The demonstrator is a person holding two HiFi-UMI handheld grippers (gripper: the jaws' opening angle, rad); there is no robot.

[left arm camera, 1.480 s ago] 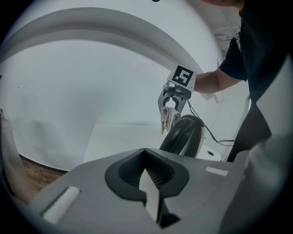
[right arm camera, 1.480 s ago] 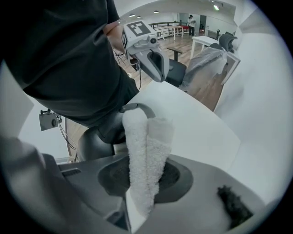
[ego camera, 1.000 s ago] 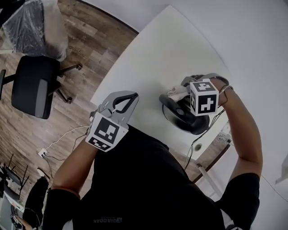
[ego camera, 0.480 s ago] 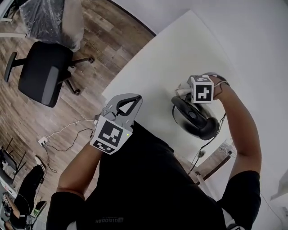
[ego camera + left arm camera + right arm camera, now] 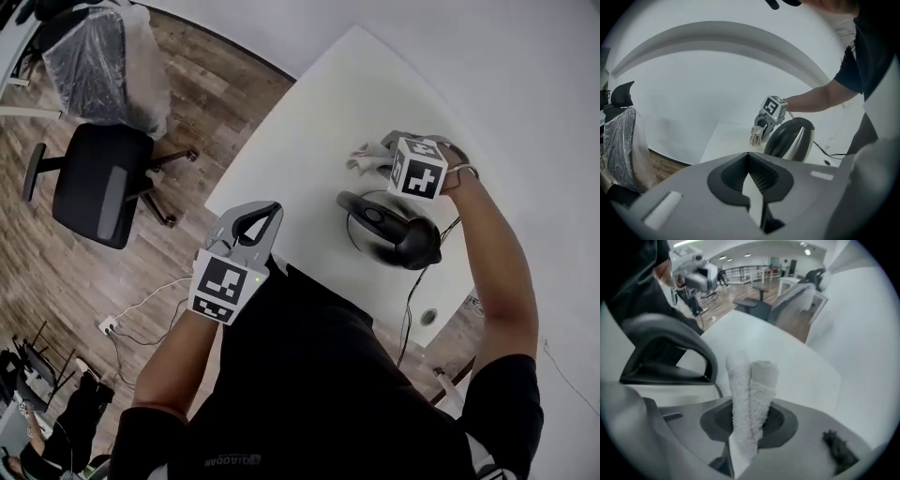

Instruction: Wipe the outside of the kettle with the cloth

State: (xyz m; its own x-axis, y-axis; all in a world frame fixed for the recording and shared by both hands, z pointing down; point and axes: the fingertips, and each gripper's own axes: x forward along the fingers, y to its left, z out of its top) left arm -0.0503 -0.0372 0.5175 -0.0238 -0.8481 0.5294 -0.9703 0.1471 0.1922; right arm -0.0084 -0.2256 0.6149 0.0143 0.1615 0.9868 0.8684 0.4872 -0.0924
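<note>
Right gripper (image 5: 748,430) first: its jaws are clamped tight on the cloth (image 5: 751,390), a white rolled bundle that stands straight up out of the grip. Over to the left gripper (image 5: 750,164): jaws pressed together, nothing between them. It hangs off the near edge of the table (image 5: 309,122), in front of the person's dark shirt (image 5: 319,394).

The kettle (image 5: 389,234) sits on the white table close to that near edge, to the person's right. Its black lid is down, so whatever is inside cannot be seen. A cord (image 5: 409,305) trails from it toward the table's edge.

From the head view, the cloth pokes out on the far side of the kettle and the marked cube (image 5: 418,169) rides above it. Contact is hard to call from up there.

The left gripper view gives the side-on look: a shiny steel body under the black top, with the cloth hanging just beside the kettle's left flank. I cannot tell whether it is touching.

The right gripper view adds the close-up: the kettle's black handle arches right beside the cloth on the left, and a wide room with wooden flooring opens behind.

Only the head view shows the black office chair (image 5: 94,183) and a plastic-wrapped chair (image 5: 103,56) on the floor.
</note>
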